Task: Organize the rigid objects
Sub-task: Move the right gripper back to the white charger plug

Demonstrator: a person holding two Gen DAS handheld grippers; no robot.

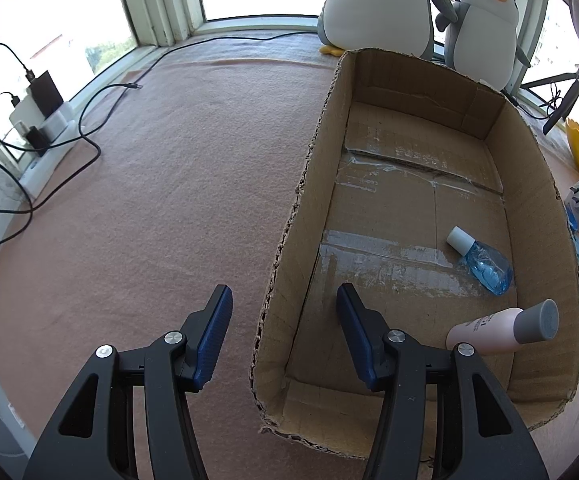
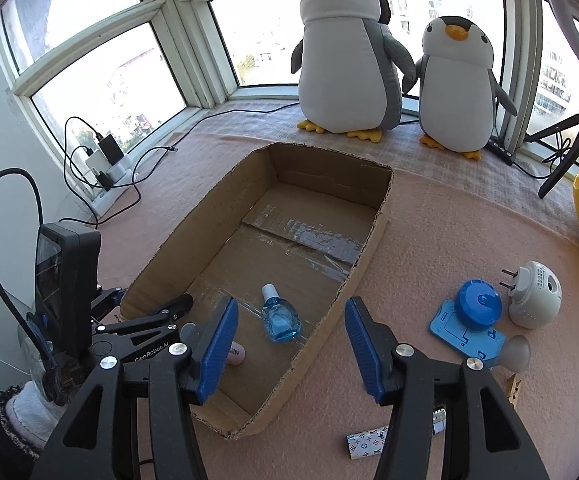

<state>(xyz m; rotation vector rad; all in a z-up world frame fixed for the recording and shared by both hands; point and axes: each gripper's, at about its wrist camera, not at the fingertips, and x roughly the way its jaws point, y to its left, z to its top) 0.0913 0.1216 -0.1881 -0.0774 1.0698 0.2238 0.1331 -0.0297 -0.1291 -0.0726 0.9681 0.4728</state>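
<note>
Bottles — a blue one [image 2: 280,319] and a pink one [image 1: 501,330] — already lie in the cardboard box [image 2: 373,236]. Both the left gripper [image 1: 284,300] and right gripper [image 2: 291,314] hang part-open and empty. Next pick, I'd judge, is the blue disc [image 2: 480,303] on the surface just outside the box's right wall — a reach right.

1. Bright daylight pours through the bay windows [image 2: 101,92] with white frames.
2. A pink fleece blanket [image 1: 149,200] covers the surface.
3. Two plush penguins [image 2: 349,60] stand by the glass.
</note>
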